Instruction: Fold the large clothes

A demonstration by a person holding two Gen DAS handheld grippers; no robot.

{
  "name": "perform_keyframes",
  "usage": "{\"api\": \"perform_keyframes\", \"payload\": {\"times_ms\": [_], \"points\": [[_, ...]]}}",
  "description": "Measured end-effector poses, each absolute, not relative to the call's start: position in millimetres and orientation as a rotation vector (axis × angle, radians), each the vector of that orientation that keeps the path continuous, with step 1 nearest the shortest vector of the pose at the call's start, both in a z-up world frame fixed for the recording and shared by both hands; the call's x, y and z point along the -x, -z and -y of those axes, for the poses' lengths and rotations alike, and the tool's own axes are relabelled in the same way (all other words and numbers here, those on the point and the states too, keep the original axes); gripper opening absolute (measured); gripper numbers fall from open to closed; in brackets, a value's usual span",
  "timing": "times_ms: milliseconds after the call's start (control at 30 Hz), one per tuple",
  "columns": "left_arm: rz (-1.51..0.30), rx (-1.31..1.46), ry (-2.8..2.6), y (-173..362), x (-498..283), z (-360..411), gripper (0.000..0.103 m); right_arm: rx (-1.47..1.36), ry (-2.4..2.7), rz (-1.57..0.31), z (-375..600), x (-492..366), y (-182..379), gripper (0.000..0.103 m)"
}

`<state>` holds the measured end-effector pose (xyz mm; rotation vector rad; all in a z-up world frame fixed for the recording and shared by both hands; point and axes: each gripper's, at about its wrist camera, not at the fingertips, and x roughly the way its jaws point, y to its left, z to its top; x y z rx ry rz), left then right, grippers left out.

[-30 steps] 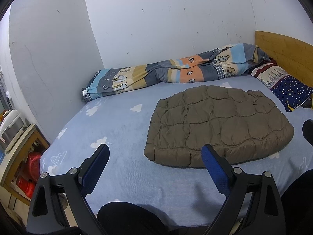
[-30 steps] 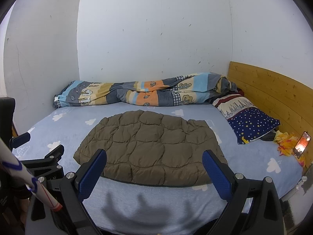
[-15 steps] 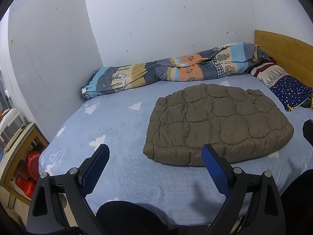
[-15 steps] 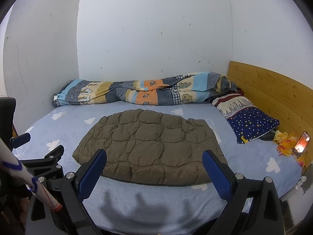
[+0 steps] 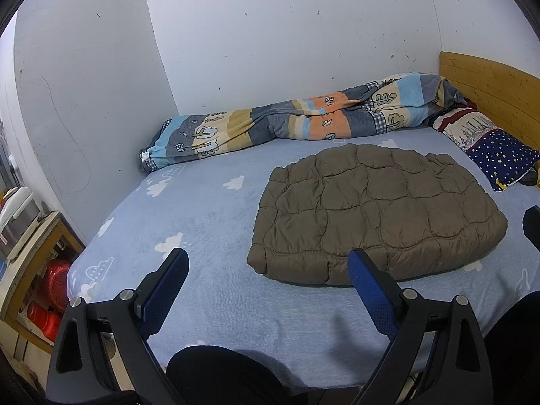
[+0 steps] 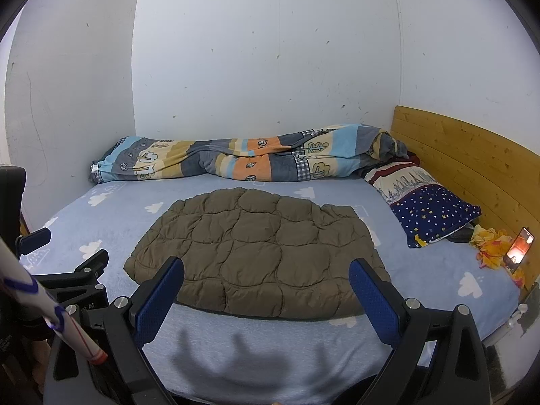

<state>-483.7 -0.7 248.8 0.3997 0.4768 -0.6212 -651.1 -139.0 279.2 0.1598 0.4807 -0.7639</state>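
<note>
A brown quilted puffer garment [image 5: 374, 212] [image 6: 256, 253] lies folded flat on the light blue bed sheet [image 5: 202, 216] [image 6: 422, 270], toward the bed's front. My left gripper [image 5: 268, 263] hovers open above the front edge of the bed, left of the garment's near corner, holding nothing. My right gripper [image 6: 266, 271] is open too, held above the garment's near edge with nothing between its blue pads [image 6: 374, 303]. The left gripper's body [image 6: 77, 280] shows at the left of the right wrist view.
A rolled patterned duvet [image 5: 303, 118] [image 6: 243, 158] lies along the far wall. A starry pillow [image 6: 428, 209] and wooden headboard [image 6: 472, 168] stand at right, with a lit phone [image 6: 518, 249] and yellow cloth [image 6: 489, 246]. A wooden shelf [image 5: 30, 256] with red items stands left of the bed.
Both views have shifted very slightly; the garment sits a touch lower and closer in frame. Both grippers stay open and the garment has not moved on the bed.
</note>
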Motion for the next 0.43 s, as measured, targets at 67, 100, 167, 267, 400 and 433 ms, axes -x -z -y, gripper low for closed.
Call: {"api": "perform_keyframes", "payload": {"times_ms": [67,100,167,267,400,433], "points": [[-0.477,-0.4,0.623,-248.8,483.7,0.7,0.094,-0.158,0.764,-0.479,139.2,651.1,-279.7,0.1],[-0.478,-0.399,0.624,-248.8,483.8,0.8,0.094,-0.158,0.764,-0.481,139.8,651.4,-279.1,0.1],[-0.485,-0.397,0.63,-247.7,483.6,0.5,0.094,-0.159,0.765,-0.479,139.9,652.7,-278.4,0.1],[-0.513,-0.387,0.677,-245.6,482.0,-1.1,0.094,-0.159,0.764,-0.48,140.4,653.2,-278.5,0.1],[-0.553,-0.374,0.755,-240.2,482.0,-2.3,0.094,-0.158,0.757,-0.479,141.4,654.4,-278.1,0.1],[-0.546,-0.383,0.748,-240.1,483.3,-1.4,0.094,-0.16,0.759,-0.479,141.5,656.7,-277.1,0.1]]}}
